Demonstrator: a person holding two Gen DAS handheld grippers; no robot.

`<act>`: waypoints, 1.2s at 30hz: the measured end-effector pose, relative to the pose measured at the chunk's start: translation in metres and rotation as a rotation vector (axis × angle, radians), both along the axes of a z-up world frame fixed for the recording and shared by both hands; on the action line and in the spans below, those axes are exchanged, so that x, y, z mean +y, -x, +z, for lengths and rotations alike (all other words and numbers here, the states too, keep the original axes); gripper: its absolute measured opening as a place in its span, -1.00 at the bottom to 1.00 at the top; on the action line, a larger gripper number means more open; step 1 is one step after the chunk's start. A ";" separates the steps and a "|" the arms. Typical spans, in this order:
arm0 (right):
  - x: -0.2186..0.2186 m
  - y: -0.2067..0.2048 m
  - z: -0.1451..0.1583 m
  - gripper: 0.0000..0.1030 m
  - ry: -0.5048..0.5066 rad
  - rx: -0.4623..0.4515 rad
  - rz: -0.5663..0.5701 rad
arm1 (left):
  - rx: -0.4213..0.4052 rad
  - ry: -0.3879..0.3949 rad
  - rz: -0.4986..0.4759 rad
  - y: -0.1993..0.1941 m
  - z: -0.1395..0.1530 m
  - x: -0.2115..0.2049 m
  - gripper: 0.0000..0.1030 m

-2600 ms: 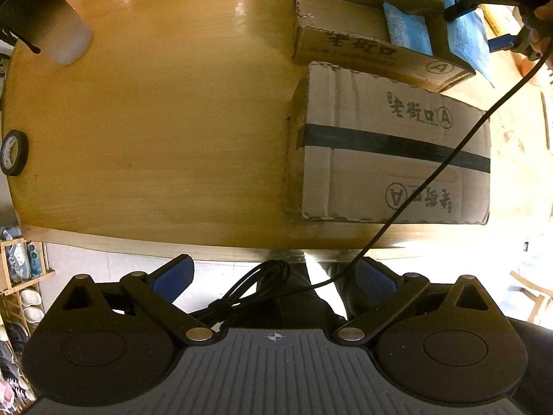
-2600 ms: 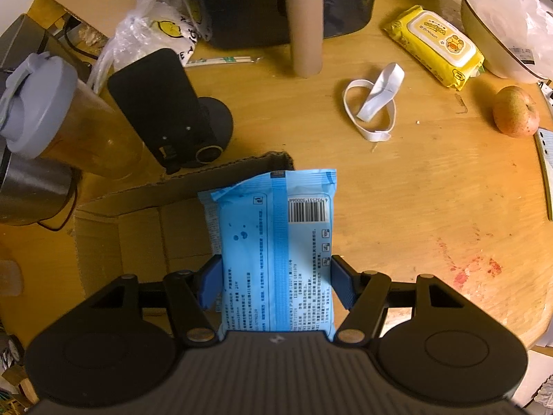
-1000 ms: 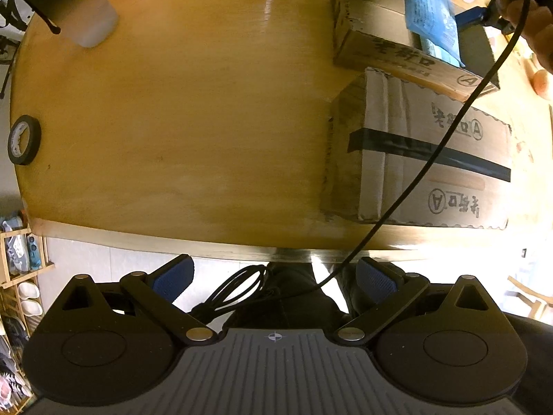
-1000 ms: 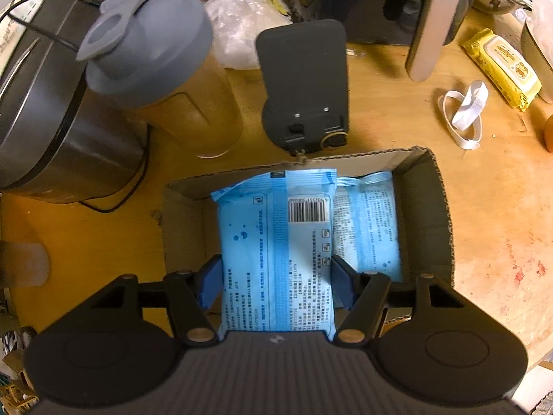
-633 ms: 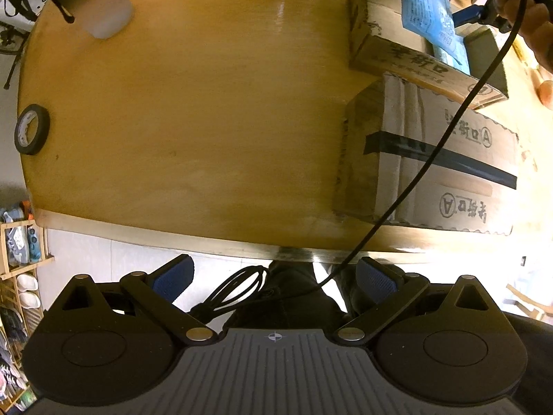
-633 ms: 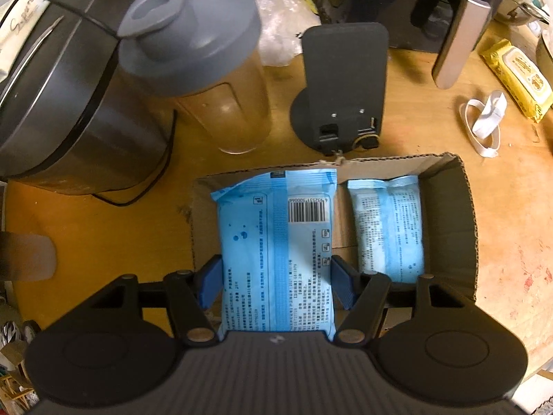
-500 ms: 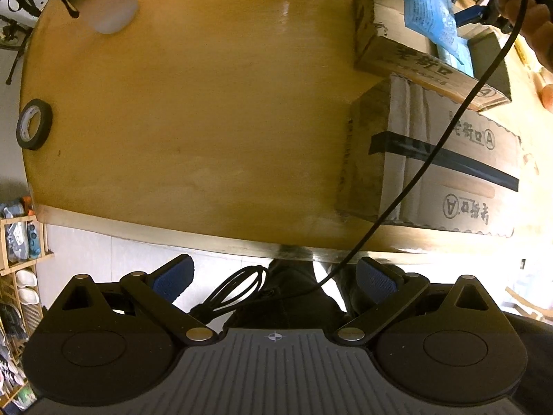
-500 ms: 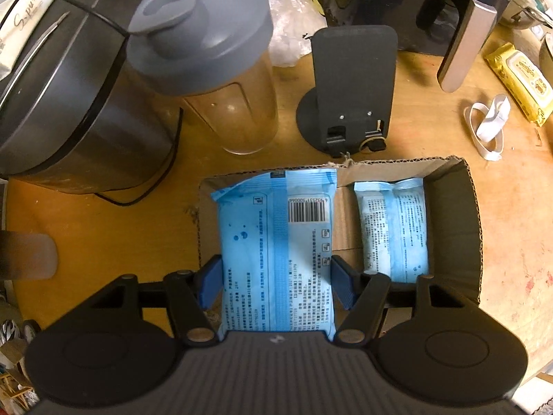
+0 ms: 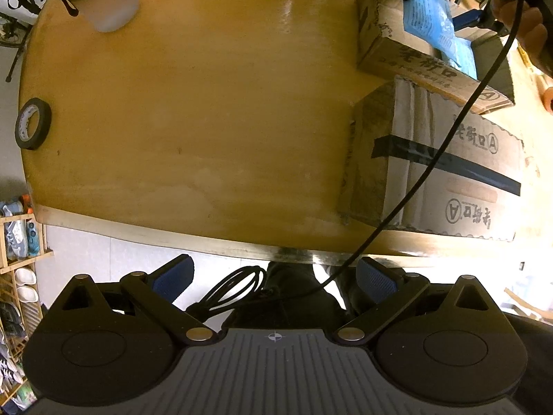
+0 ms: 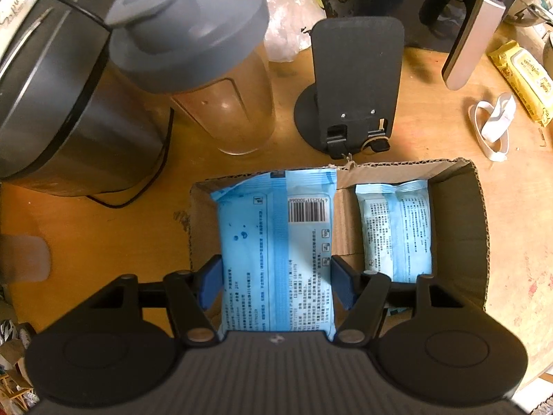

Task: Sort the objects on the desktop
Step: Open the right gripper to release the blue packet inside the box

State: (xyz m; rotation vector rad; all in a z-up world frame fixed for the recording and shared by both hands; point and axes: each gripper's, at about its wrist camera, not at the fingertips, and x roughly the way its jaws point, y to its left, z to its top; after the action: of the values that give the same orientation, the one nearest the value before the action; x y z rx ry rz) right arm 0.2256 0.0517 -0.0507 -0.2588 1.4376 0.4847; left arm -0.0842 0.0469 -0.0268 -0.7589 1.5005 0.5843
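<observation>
The right tool (image 10: 276, 278) points straight down over an open cardboard box (image 10: 478, 235) and is clenched on a blue wipes pack (image 10: 276, 256), its two blue pads pressing the pack's left and right edges. The pack hangs barcode side up above the left half of the box; whether its lower end touches the box floor cannot be told. A second blue pack (image 10: 397, 231) lies flat inside the right half of the same box, apart from the held one.

Just beyond the far wall of the box stands a black phone stand (image 10: 356, 79), and to its left a shaker bottle with a grey lid (image 10: 200, 55). Further left sits a dark round appliance (image 10: 52, 103) with a black cord. Far right on the wooden desk (image 10: 103, 235) lie a white loop of strap (image 10: 494, 124) and a yellow wipes pack (image 10: 522, 76).

The left tool (image 9: 274, 278) hangs off the near edge of the desk, released, its blue pads wide apart with nothing between them, only a coiled black cable (image 9: 235, 288) below. In its view a taped, closed cardboard box (image 9: 442, 169) sits at the near right of the desk, touching the open box behind it, where the right tool holds the blue pack. A roll of black tape (image 9: 33, 122) lies at the left edge, and a frosted cup (image 9: 107, 3) stands far left.
</observation>
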 end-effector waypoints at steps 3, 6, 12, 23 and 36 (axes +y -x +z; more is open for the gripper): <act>0.004 -0.001 -0.008 0.24 0.009 -0.003 0.011 | 0.011 0.008 0.001 0.000 -0.004 0.000 1.00; 0.008 -0.003 -0.017 0.24 0.015 0.008 0.015 | 0.020 0.012 0.006 0.002 -0.008 0.002 1.00; 0.015 -0.004 -0.045 0.23 0.031 0.034 0.021 | 0.040 0.023 0.019 0.005 -0.015 0.004 1.00; 0.011 -0.005 -0.055 0.89 0.029 0.032 0.017 | 0.049 0.025 0.023 0.004 -0.014 0.004 1.00; -0.005 0.005 -0.030 1.00 -0.020 0.015 0.034 | 0.020 0.009 -0.010 -0.005 -0.003 -0.008 1.00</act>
State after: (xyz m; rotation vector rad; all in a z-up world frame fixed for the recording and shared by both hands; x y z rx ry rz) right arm 0.2201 0.0472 -0.0803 -0.2639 1.4445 0.5296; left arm -0.0792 0.0389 -0.0294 -0.7535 1.5251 0.5794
